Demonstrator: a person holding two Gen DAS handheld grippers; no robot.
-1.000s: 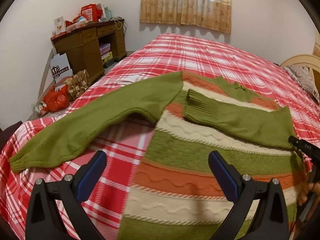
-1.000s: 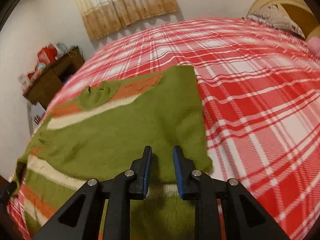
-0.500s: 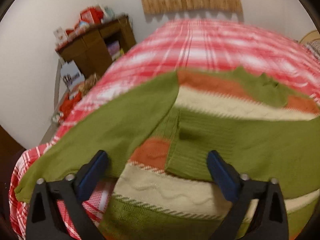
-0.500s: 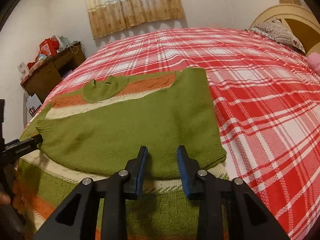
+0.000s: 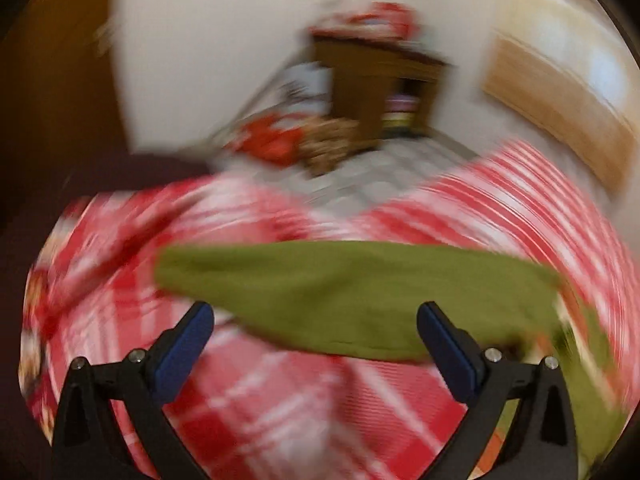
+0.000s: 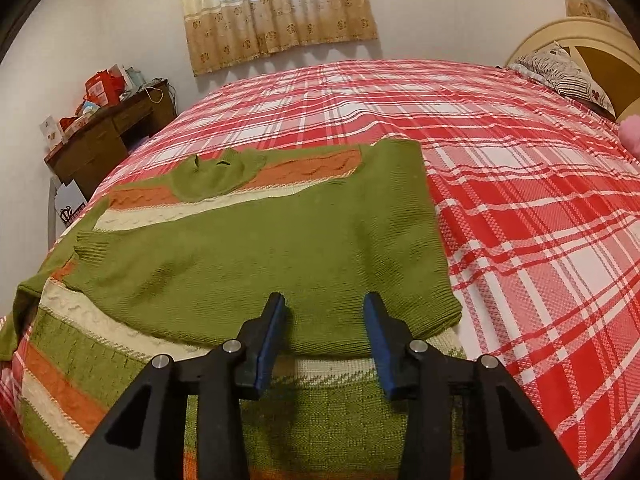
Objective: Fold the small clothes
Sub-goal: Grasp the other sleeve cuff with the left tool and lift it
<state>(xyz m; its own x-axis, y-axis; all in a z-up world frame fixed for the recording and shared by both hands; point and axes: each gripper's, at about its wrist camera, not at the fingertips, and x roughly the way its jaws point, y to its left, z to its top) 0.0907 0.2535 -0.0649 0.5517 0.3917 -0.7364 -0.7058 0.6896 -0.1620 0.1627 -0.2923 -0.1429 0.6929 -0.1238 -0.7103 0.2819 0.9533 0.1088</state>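
Right wrist view gives the clean look: the striped sweater (image 6: 248, 264) lies flat on the red plaid bedspread (image 6: 520, 208), filling the frame from about 9 o'clock through the centre. Its bands are green, orange and cream, and the collar (image 6: 212, 178) sits up around 11 o'clock. One plain green sleeve (image 6: 280, 256) is folded across the chest, its ribbed cuff (image 6: 94, 244) ending near the 9 o'clock edge. The hem runs out of frame at the bottom, behind the tool, so I can't see how it lies.

The right gripper (image 6: 325, 340) hangs at 6 o'clock over the lower edge of that folded sleeve, blue pads apart with a moderate gap and nothing between them. Can't tell whether the tips touch the knit.

Left wrist view is a smeared mess from motion blur. What I can make out: the other green sleeve (image 5: 352, 292) stretched across the middle from roughly 9 to 3 o'clock over the plaid. Its right end melts into blur, so where it joins the body is unreadable. The left gripper (image 5: 316, 344) is spread wide, holding nothing, with the sleeve just past its tips.

Further out, a brown wooden desk (image 6: 108, 136) with red boxes piled on top stands at 10 o'clock in the right view, and shows up blurry at 12 in the left one. Patterned curtains (image 6: 276, 8) hang at 12, and a pillow (image 6: 564, 72) rests against the headboard (image 6: 580, 36) at 2 o'clock, half cut off by the lens rim.
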